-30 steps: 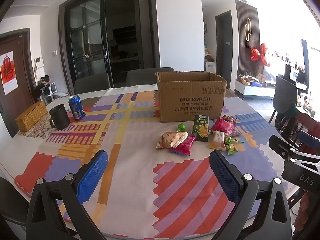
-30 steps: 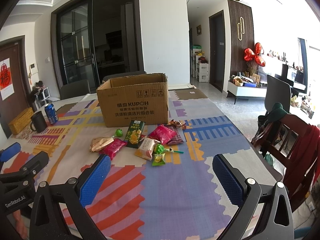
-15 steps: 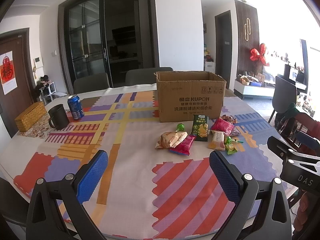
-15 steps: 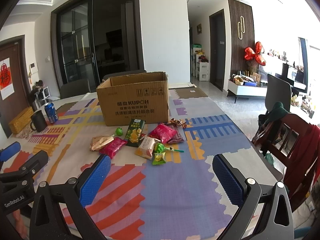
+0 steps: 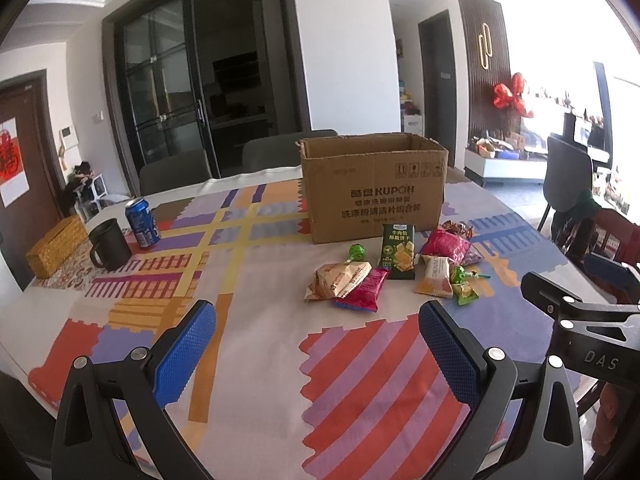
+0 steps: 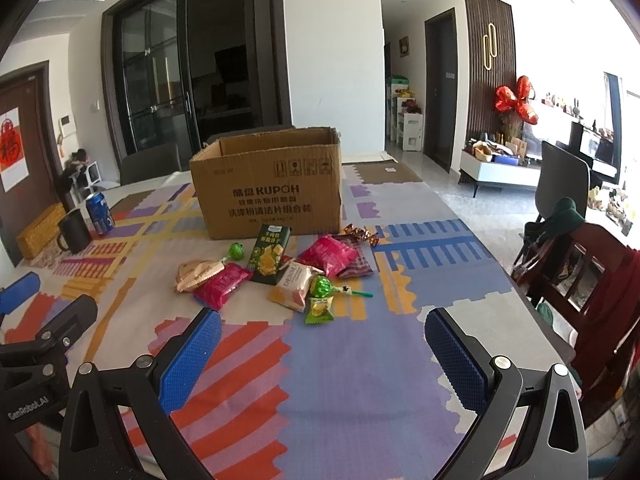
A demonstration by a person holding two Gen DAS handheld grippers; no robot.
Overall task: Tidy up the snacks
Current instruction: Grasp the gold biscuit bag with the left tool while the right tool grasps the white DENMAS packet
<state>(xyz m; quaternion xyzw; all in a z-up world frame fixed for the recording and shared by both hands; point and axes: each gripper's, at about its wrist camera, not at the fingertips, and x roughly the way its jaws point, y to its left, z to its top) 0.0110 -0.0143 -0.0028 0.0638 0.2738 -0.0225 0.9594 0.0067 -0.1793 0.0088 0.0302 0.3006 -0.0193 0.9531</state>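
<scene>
Assorted foil snack packets (image 6: 276,276) lie clustered on the patchwork tablecloth (image 6: 360,360), just before the open brown cardboard box (image 6: 268,188). Left gripper (image 5: 316,344) and right gripper (image 6: 322,348) hover above the cloth, jaws wide, empty.

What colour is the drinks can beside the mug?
Blue, with white markings; the can shows best in the left wrist view.

We are in a home: a round dining table with a colourful striped cloth (image 5: 248,344), grey chairs (image 5: 176,174) far behind it, dark glass doors (image 6: 156,80).
</scene>
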